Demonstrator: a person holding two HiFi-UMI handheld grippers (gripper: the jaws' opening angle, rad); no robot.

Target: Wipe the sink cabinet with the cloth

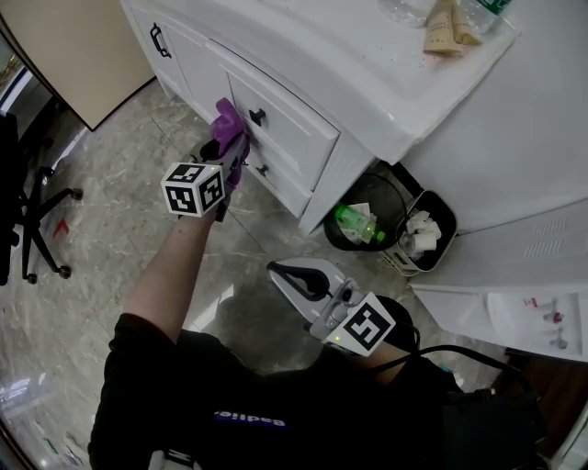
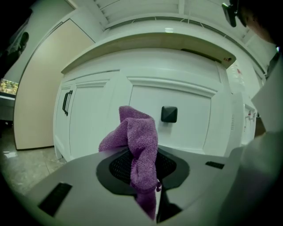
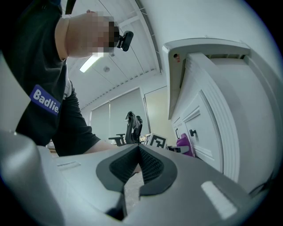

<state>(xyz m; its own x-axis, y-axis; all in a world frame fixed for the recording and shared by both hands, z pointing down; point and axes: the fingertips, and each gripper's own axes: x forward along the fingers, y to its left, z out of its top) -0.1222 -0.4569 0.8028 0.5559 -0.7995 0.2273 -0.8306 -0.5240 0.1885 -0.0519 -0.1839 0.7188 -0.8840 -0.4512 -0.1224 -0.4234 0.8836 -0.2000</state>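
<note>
My left gripper (image 1: 230, 139) is shut on a purple cloth (image 1: 225, 119) and holds it up against the white sink cabinet (image 1: 299, 138), just left of a black drawer knob (image 1: 256, 117). In the left gripper view the purple cloth (image 2: 139, 141) stands bunched between the pads of the left gripper (image 2: 142, 165), close in front of the drawer front (image 2: 194, 119) and the square black knob (image 2: 169, 114). My right gripper (image 1: 277, 269) hangs low near the person's body, shut with nothing in it; the right gripper (image 3: 138, 151) looks along the cabinet side (image 3: 212, 132).
A black bin (image 1: 360, 195) with a green bottle and a small black box (image 1: 446, 213) of white paper stand on the floor by the cabinet's right end. An office chair (image 1: 32, 216) is at far left. Bottles (image 1: 446, 26) lie on the countertop.
</note>
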